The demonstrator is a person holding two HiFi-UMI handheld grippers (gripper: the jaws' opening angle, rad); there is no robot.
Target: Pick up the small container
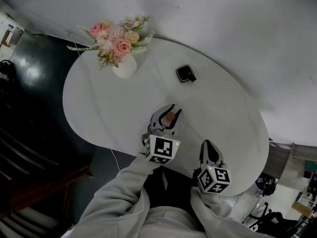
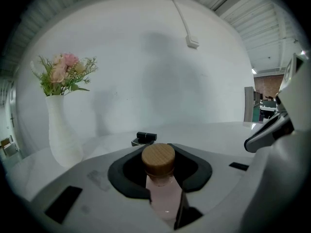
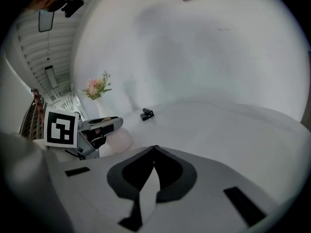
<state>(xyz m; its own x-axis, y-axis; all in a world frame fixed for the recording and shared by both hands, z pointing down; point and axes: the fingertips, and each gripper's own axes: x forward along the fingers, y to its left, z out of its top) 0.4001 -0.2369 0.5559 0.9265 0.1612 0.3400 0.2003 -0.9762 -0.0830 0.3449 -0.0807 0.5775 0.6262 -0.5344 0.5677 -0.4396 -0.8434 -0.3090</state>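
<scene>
The small container is a pale pink bottle (image 2: 165,195) with a round cork lid (image 2: 158,158). It sits between the jaws of my left gripper (image 2: 159,152), whose dark pads press on both sides of it. In the head view the left gripper (image 1: 167,117) is over the near middle of the white round table (image 1: 99,103), with the cork lid (image 1: 170,116) showing between its fingers. The right gripper view shows the pink container (image 3: 120,140) at the left gripper's tip. My right gripper (image 1: 208,145) is near the table's front edge, its jaws (image 3: 154,148) shut and empty.
A white vase (image 1: 125,66) of pink flowers stands at the table's far left. A small black object (image 1: 185,73) lies at the far middle. A white wall runs behind the table. Dark floor lies to the left of it.
</scene>
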